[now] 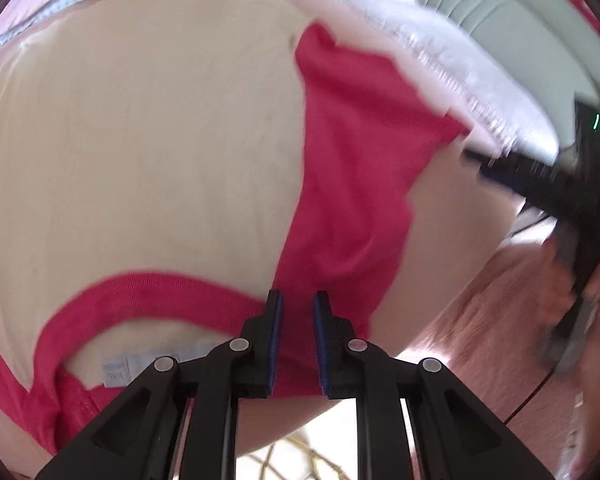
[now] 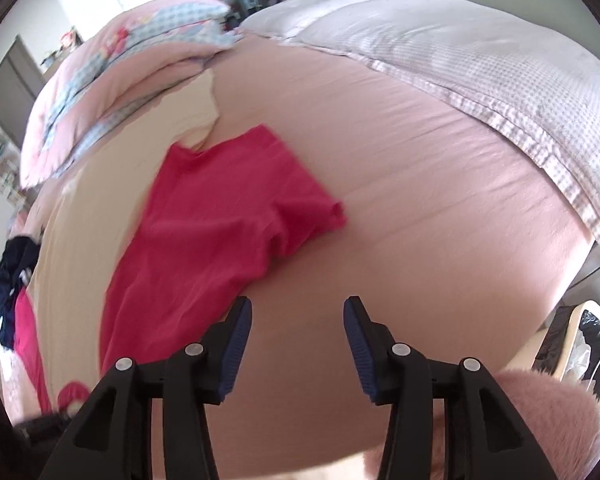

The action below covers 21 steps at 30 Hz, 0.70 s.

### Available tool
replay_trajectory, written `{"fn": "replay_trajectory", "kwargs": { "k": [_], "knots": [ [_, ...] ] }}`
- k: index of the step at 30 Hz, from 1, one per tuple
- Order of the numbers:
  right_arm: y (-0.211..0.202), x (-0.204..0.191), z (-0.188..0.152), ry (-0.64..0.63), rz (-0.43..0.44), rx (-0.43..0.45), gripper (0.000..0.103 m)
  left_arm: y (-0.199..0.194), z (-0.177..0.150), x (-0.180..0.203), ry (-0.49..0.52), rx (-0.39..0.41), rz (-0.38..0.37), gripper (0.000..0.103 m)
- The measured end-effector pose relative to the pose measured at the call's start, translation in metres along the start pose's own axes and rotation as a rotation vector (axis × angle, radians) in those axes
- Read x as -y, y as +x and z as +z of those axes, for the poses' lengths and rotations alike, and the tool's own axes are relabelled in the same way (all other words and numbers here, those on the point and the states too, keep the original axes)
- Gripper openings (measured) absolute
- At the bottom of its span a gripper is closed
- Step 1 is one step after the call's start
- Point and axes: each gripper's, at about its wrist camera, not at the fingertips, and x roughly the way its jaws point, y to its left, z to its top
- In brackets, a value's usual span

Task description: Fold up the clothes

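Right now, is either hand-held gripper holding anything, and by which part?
Left hand-held gripper pinches the T-shirt at its red shoulder, beside the collar. Right hand-held gripper holds nothing.

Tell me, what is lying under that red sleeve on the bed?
The red sleeve lies spread on the pink bed sheet, joined to the cream shirt body. Whatever is directly beneath the sleeve is covered, so only the sheet around it shows.

Ahead of your right claw lies the pink sheet (image 2: 420,200); a white blanket (image 2: 480,68) sits beyond to its right, a pink pillow (image 2: 120,64) far left.
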Motion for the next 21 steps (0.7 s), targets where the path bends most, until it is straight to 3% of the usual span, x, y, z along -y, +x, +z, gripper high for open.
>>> {"fn": "replay_trajectory", "kwargs": {
  "k": [4, 8, 10, 14, 18, 19, 20, 21],
  "knots": [
    [0.021, 0.014, 0.018, 0.08, 0.032, -0.019, 0.051, -0.002, -0.003, -0.004, -0.021, -0.005, -0.015, 0.013],
    [0.022, 0.024, 0.031, 0.18, 0.12, -0.016, 0.052, -0.004, 0.0, -0.006, -0.056, -0.019, -0.04, 0.013],
    [0.022, 0.031, 0.036, 0.239, 0.162, -0.018, 0.062, -0.006, 0.0, -0.005, -0.064, -0.007, -0.053, 0.013],
    [0.03, 0.028, 0.04, 0.227, 0.17, -0.057, 0.063, -0.022, -0.003, -0.005, -0.069, 0.081, -0.07, 0.013],
    [0.053, 0.015, 0.048, 0.16, 0.115, -0.087, 0.064, -0.011, -0.002, -0.009, -0.077, 0.029, -0.032, 0.013],
    [0.054, 0.01, 0.051, 0.116, 0.095, -0.073, 0.061, -0.008, -0.002, -0.008, -0.084, 0.02, -0.033, 0.013],
    [0.054, 0.005, 0.053, 0.073, 0.076, -0.059, 0.045, -0.009, -0.002, -0.007, -0.086, 0.02, -0.046, 0.013],
    [0.054, 0.0, 0.056, 0.029, 0.056, -0.045, 0.036, -0.009, -0.003, -0.005, -0.082, 0.01, -0.058, 0.013]
  ]
}}
